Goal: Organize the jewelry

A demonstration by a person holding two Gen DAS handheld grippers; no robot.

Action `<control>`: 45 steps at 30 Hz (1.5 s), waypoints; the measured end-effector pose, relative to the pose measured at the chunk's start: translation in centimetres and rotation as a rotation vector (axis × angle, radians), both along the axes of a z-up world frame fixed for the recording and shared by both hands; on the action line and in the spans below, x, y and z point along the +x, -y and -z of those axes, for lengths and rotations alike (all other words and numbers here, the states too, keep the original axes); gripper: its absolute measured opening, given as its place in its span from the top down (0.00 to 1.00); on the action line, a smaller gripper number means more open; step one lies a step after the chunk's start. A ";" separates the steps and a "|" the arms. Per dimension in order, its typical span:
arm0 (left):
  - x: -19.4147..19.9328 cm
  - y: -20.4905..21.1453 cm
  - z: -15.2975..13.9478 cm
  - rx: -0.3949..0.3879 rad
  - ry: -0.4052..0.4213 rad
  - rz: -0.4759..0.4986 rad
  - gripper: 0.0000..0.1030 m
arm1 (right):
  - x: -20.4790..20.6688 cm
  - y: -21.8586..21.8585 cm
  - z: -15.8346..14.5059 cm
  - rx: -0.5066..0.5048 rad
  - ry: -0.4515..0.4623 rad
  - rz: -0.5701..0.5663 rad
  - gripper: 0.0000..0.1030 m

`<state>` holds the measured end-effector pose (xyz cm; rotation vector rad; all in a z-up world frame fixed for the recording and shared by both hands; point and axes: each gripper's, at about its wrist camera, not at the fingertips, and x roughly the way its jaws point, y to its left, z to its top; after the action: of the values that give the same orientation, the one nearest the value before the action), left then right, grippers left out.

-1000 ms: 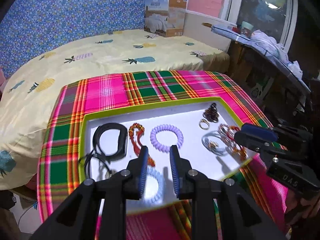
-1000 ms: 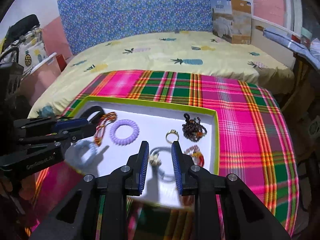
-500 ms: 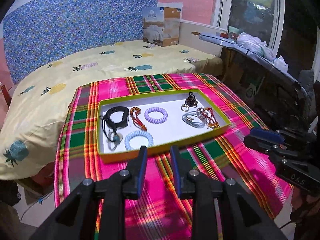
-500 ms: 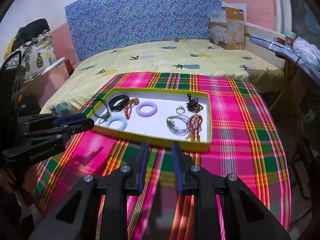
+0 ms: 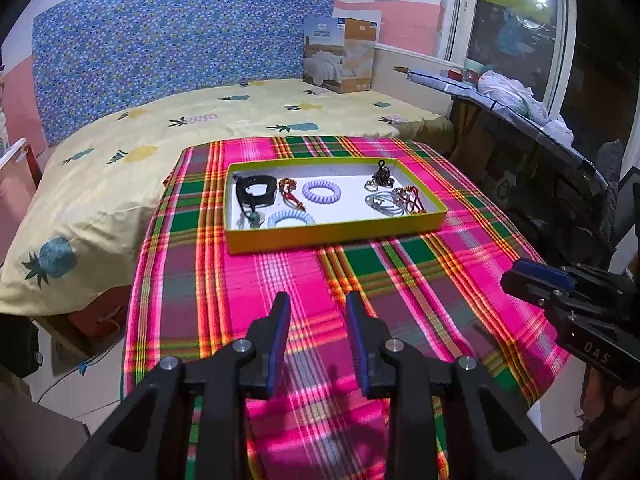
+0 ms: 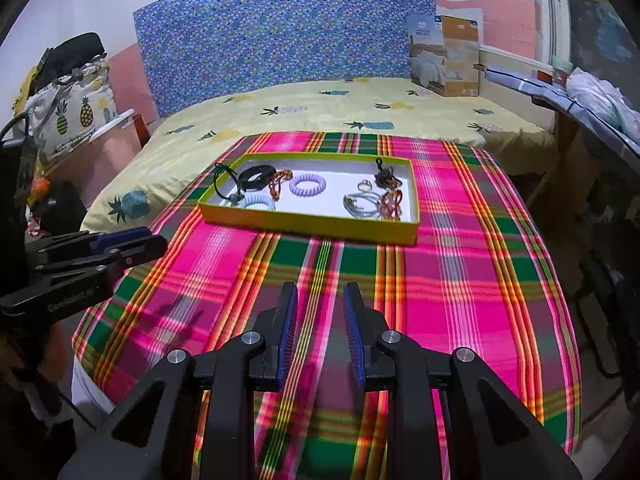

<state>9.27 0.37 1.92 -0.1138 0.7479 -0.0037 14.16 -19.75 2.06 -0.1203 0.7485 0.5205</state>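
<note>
A shallow yellow-green tray lies on the plaid cloth, well ahead of both grippers. In it lie a black band, a purple coil tie, a light blue coil tie, red cords, silver hoops and a small ring. My left gripper is open and empty above the cloth near its front. My right gripper is open and empty too. Each gripper shows at the side of the other's view.
The plaid cloth covers a table whose front and side edges drop off. Behind it lies a bed with a pineapple-print cover, with a box at its far corner. A cluttered shelf stands on the right.
Both grippers have pulled back from over the tray toward the table's front. The tray and jewelry now lie far ahead. Both stay open and empty.
</note>
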 end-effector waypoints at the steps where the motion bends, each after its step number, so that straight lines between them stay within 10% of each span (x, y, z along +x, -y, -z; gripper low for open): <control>1: -0.2 0.1 0.1 0.000 -0.001 0.000 0.71 | -0.3 0.1 0.1 -0.002 -0.001 0.001 0.77; 45: 0.3 0.1 2.2 -0.001 -0.050 -0.023 0.71 | 0.4 -0.7 2.1 -0.052 -0.044 -0.002 0.77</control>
<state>9.62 0.26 -0.26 -0.1235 0.7963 0.0205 14.59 -19.06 -0.05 -0.1580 0.8056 0.5074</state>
